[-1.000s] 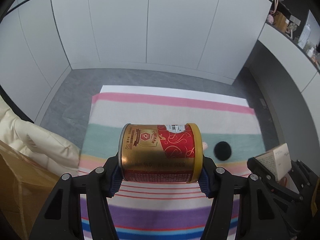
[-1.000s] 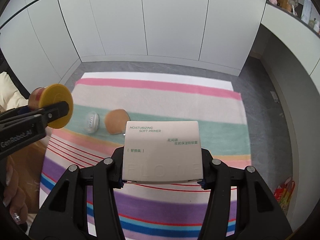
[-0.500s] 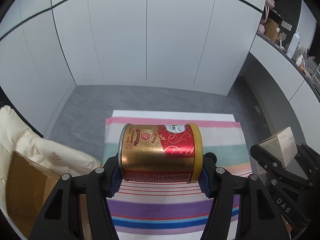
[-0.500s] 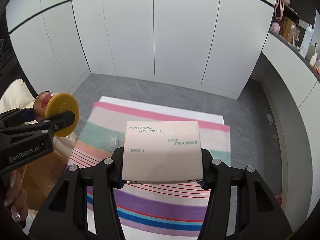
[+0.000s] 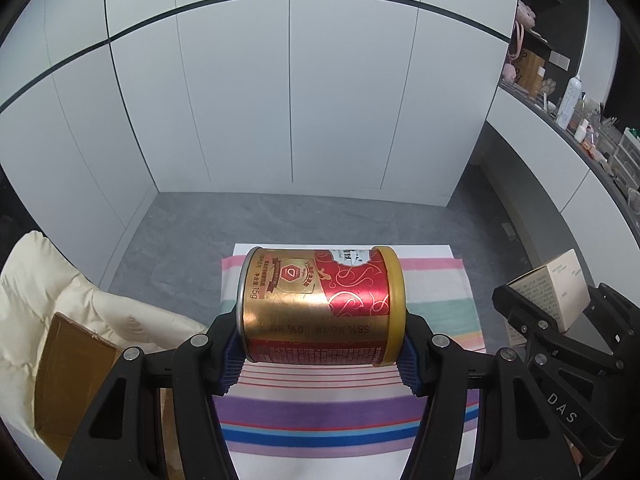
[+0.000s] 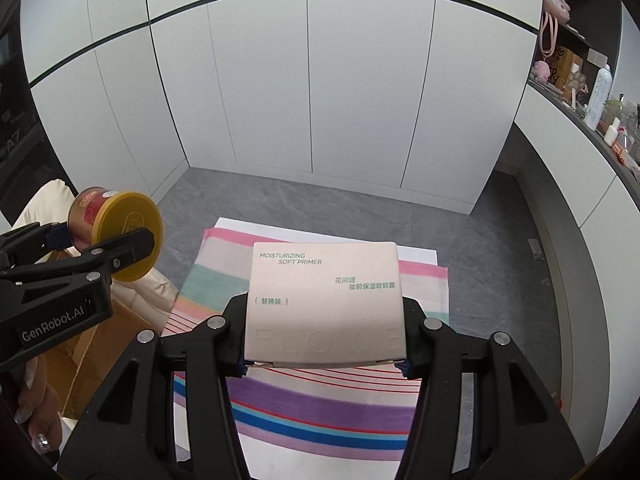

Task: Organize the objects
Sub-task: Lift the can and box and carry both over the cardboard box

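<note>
My left gripper (image 5: 320,356) is shut on a gold and red can (image 5: 320,304) with a yellow lid, held sideways high above the striped cloth (image 5: 344,412). The can also shows in the right wrist view (image 6: 116,236) at the left. My right gripper (image 6: 324,360) is shut on a pale pink primer box (image 6: 324,300), also held high above the cloth (image 6: 320,412). The box shows in the left wrist view (image 5: 556,292) at the right.
A brown cardboard box (image 5: 68,376) rests on a cream padded jacket (image 5: 64,292) at the left of the cloth. White cabinet doors (image 5: 280,100) stand behind the grey floor (image 5: 192,232). A counter with bottles (image 5: 572,96) runs along the right.
Both grippers have risen well above the cloth with their objects still held. The small items on the cloth have dropped out of view behind the can and the box.
</note>
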